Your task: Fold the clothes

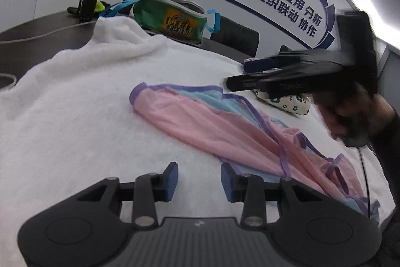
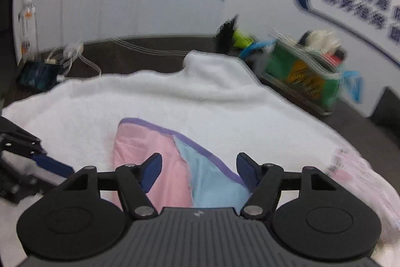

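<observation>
A dark worktop (image 1: 30,39) is seen draped with a white towel (image 1: 75,104), a lettered wall behind. The pink garment (image 1: 200,126) is laid on it. A bottle (image 2: 27,24) is shown only by the right view (badly blurred). Left tool (image 1: 199,183) and right tool (image 2: 198,173) are held released, empty.

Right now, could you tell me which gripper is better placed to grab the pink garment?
Probably the right gripper: open, directly over the pink garment. The left gripper is open over white towel beside it.
</observation>
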